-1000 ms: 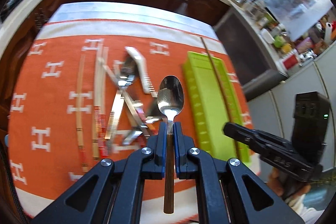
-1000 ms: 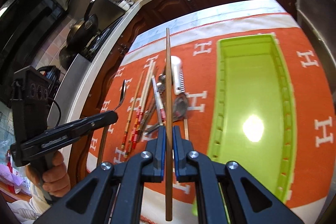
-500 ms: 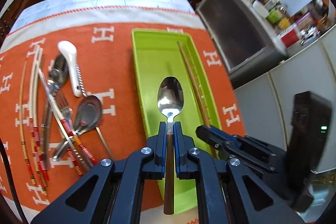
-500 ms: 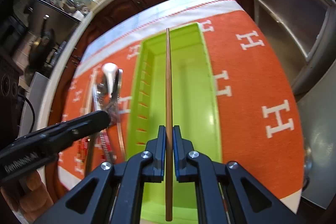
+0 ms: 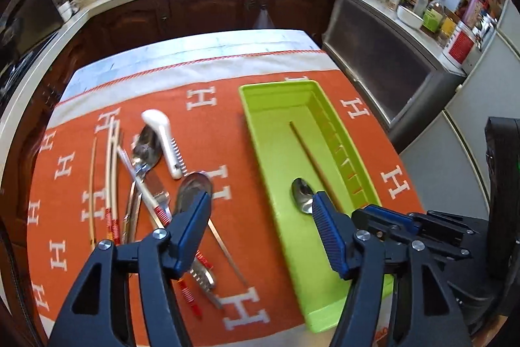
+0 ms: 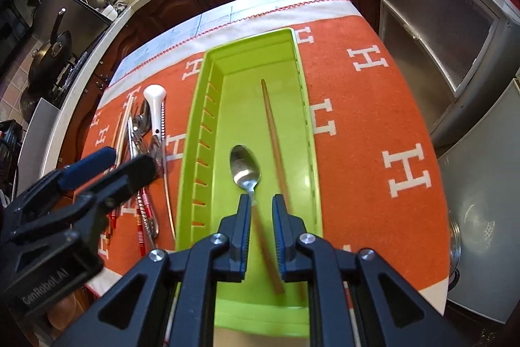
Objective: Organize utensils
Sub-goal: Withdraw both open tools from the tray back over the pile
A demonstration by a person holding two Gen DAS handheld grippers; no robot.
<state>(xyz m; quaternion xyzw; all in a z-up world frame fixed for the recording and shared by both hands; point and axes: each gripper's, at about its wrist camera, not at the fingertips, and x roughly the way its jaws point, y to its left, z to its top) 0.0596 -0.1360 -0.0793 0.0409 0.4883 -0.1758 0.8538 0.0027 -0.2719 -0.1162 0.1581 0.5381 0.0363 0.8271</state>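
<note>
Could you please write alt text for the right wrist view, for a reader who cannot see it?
The right gripper, jaws opening, hangs over a green tray where a spoon and a wooden chopstick lie free. The left gripper is over a heap of cutlery on the orange cloth.

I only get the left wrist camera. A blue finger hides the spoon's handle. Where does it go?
Observer: The right wrist view shows it. The spoon lies in the green tray, and its brown handle runs back between the right gripper's fingers, which are opening and not pressing it.
Operator: Are they holding anything else?
Observer: No. The chopstick lies in the tray beside the spoon. Its near end slips behind one finger, outside the gap.
</note>
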